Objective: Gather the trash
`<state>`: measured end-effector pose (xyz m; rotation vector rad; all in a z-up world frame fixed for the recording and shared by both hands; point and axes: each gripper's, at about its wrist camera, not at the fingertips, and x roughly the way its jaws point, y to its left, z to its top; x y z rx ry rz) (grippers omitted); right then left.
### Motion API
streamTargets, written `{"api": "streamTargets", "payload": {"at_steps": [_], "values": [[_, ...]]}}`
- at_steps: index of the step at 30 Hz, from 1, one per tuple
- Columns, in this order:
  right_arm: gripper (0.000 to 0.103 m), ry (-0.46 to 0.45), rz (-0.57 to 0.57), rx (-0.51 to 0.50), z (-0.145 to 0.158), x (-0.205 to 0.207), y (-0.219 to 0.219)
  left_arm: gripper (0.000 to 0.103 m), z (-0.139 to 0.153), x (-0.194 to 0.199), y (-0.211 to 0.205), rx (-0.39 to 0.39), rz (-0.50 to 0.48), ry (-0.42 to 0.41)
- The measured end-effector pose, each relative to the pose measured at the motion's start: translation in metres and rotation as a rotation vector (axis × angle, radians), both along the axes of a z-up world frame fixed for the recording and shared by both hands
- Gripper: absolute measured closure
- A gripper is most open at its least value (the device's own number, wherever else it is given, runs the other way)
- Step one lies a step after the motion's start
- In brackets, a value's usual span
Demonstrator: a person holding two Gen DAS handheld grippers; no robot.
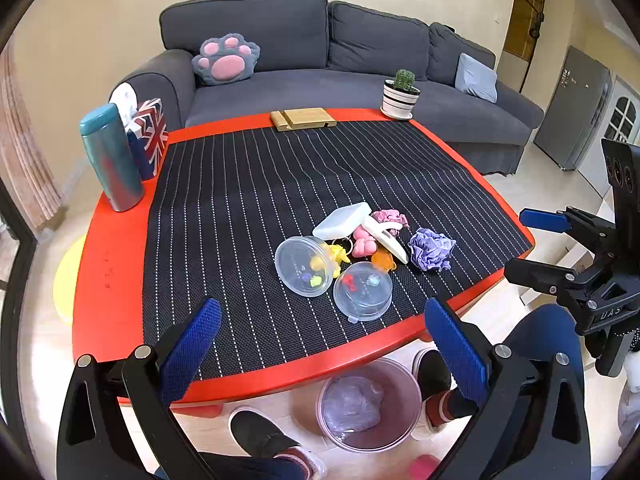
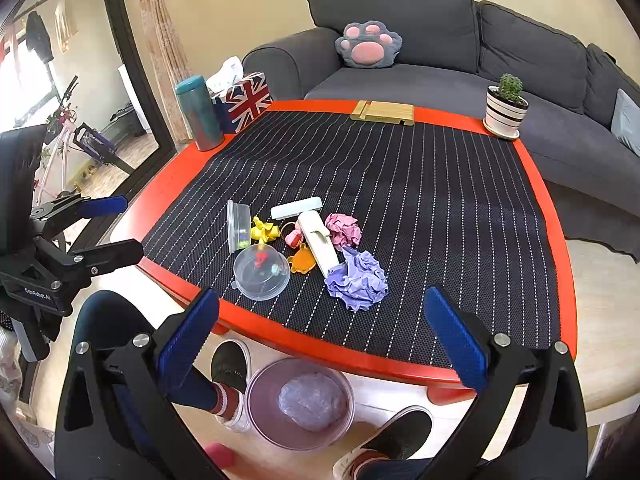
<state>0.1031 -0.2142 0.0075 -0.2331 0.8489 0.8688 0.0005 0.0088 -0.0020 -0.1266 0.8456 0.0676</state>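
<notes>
The trash sits in a small heap near the front edge of the red table [image 1: 116,248], on the black striped mat [image 1: 256,184]. In the heap are a purple paper ball [image 2: 359,276], a pink paper ball [image 2: 343,227], a clear round tub [image 2: 262,274], a second clear tub [image 1: 304,266] lying on its side, a white lid [image 1: 342,221], a white flat piece [image 2: 319,242], yellow balloon bits [image 2: 265,231], a pink toy [image 1: 364,242] and an orange bear shape [image 2: 303,263]. The bin [image 2: 300,404] stands on the floor below the table edge, between the person's shoes. It has a crumpled plastic liner inside, and I see no trash from the table in it. So the job looks like it is only at the start, with the whole heap left to move. The left gripper [image 1: 322,350] hangs above the table's near edge with its blue fingers wide apart and nothing between them. The right gripper [image 2: 322,340] is the same, wide apart and empty, near the purple paper ball.
</notes>
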Motion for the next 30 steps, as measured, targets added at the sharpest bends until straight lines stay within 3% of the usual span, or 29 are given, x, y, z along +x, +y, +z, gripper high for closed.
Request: {"api": "streamTargets", "payload": {"at_steps": [30], "values": [[0.003,0.001,0.003,-0.012,-0.0016,0.0058,-0.0002,0.005,-0.0006,-0.0001,-0.0006,-0.002,0.0,0.004]]}}
